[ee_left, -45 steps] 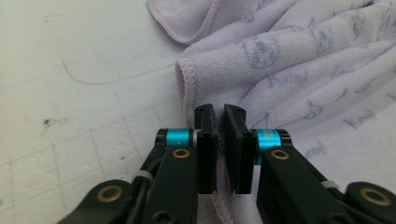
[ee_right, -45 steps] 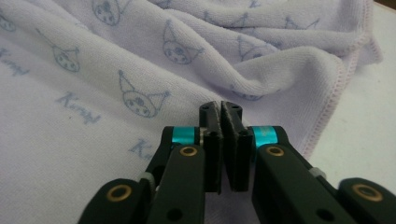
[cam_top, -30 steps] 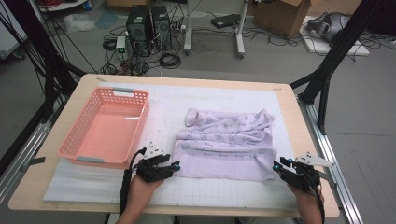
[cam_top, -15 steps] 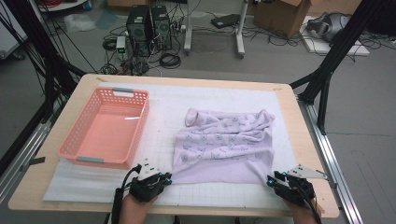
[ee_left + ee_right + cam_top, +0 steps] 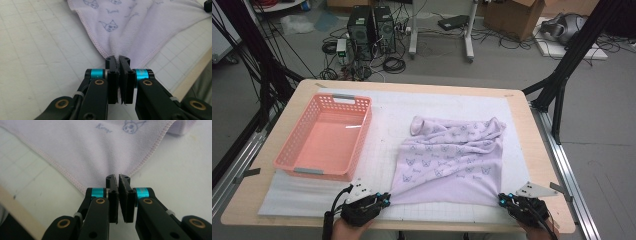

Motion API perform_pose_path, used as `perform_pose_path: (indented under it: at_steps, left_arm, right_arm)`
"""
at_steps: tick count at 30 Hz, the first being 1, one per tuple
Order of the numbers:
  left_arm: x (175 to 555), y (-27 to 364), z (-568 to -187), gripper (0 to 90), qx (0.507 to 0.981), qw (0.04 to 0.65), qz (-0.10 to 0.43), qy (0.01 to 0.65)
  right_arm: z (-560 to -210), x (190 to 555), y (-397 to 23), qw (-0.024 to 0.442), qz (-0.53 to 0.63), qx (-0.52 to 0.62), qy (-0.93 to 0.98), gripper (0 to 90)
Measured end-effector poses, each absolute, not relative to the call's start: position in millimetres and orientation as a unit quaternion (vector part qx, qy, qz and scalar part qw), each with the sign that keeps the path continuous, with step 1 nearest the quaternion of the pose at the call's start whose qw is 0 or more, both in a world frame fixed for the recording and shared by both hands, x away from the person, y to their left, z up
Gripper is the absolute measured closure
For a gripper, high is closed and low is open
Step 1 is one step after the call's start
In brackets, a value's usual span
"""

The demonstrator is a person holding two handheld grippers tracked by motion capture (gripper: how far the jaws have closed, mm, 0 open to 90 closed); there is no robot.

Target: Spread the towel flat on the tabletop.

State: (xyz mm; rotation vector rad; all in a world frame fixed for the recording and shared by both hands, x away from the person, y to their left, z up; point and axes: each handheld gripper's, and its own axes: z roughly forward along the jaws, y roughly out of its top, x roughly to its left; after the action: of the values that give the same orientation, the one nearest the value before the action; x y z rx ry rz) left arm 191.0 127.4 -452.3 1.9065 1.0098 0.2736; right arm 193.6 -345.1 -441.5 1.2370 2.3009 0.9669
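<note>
Two grippers pinch your cloth (image 5: 452,157): your left gripper (image 5: 384,199) is clenched on its near corner at 7 o'clock, and your right gripper (image 5: 503,199), jaws just closed, is clamped on the corner at 5 o'clock. The cloth lies on the mat (image 5: 387,125), with a basket (image 5: 294,150) at its 9 o'clock.

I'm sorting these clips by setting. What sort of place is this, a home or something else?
Most likely a lab or workshop set up for recording, not a home: computer towers and loose cables lie on the bare floor, black frame struts flank the wooden table, and cardboard boxes stand behind.
</note>
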Motion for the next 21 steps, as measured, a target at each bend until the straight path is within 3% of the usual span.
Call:
perform_pose_path:
  at_steps: [9, 10, 11, 12, 13, 14, 15, 17, 21]
  left_arm:
    - [159, 121, -457, 84.9, 0.796, 0.463, 0.087, 0.379]
    - [158, 120, -457, 78.8, 0.796, 0.462, 0.088, 0.379]
    - [157, 121, -455, 78.8, 0.793, 0.466, 0.09, 0.382]
    - [158, 121, -453, 67.6, 0.788, 0.473, 0.095, 0.382]
    - [160, 122, -451, 67.6, 0.78, 0.482, 0.102, 0.384]
    - [163, 123, -448, 52.2, 0.773, 0.487, 0.109, 0.391]
    - [168, 124, -447, 48.8, 0.764, 0.493, 0.112, 0.401]
    - [179, 125, -445, 47.0, 0.754, 0.499, 0.115, 0.412]
    - [201, 116, -450, 45.7, 0.757, 0.482, 0.104, 0.429]
  right_arm:
    - [-442, 149, -375, 0.161, 0.349, 0.44, 0.812, 86.5]
    - [-441, 145, -375, 0.157, 0.347, 0.443, 0.812, 86.1]
    - [-441, 145, -375, 0.157, 0.347, 0.443, 0.812, 86.1]
    - [-439, 142, -373, 0.161, 0.347, 0.439, 0.813, 83.3]
    - [-439, 142, -373, 0.161, 0.347, 0.439, 0.813, 83.3]
    - [-435, 143, -372, 0.174, 0.355, 0.442, 0.805, 72.5]
    - [-433, 145, -372, 0.175, 0.365, 0.446, 0.798, 69.4]
    - [-429, 151, -371, 0.192, 0.374, 0.452, 0.787, 62.1]
    - [-433, 169, -365, 0.205, 0.37, 0.466, 0.777, 59.4]
